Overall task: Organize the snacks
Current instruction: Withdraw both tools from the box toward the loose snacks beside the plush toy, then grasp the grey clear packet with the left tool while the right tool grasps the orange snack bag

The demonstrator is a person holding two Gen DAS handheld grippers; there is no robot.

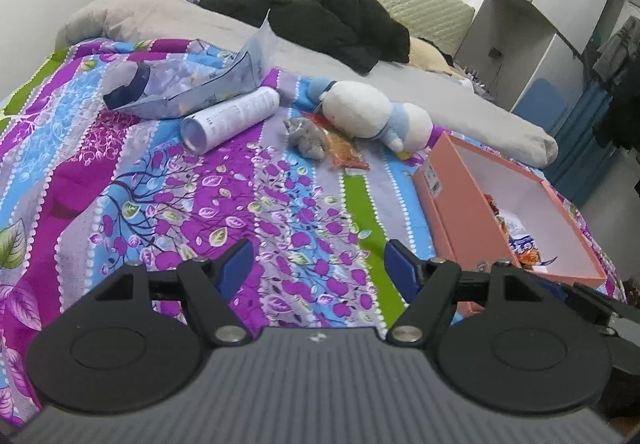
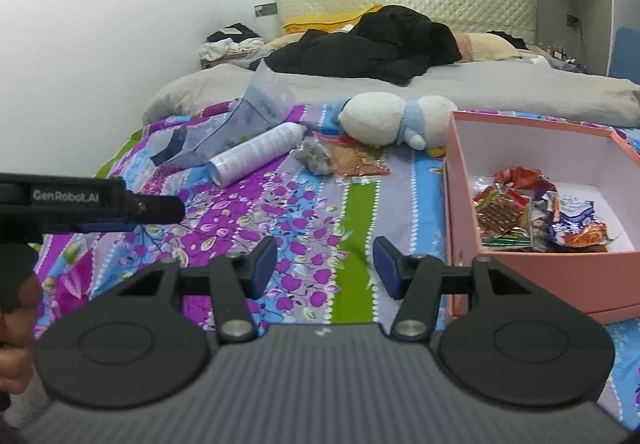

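A pink open box (image 2: 520, 270) stands on the flowered bedspread at the right and holds several snack packets (image 2: 532, 212); it also shows in the left wrist view (image 1: 460, 212). An orange snack packet (image 2: 360, 160) (image 1: 346, 152) and a grey crumpled packet (image 2: 314, 156) (image 1: 306, 136) lie on the bedspread in front of a plush toy. My left gripper (image 1: 318, 268) is open and empty above the bedspread; its side shows in the right wrist view (image 2: 132, 204). My right gripper (image 2: 324, 264) is open and empty, left of the box.
A white spray can (image 2: 256, 154) (image 1: 232, 116) and a clear bluish bag (image 2: 240, 120) (image 1: 188, 80) lie at the left. A white and blue plush toy (image 2: 396, 120) (image 1: 376, 112) lies behind the packets. Black clothes (image 2: 368, 44) and a grey duvet (image 2: 500, 92) lie further back.
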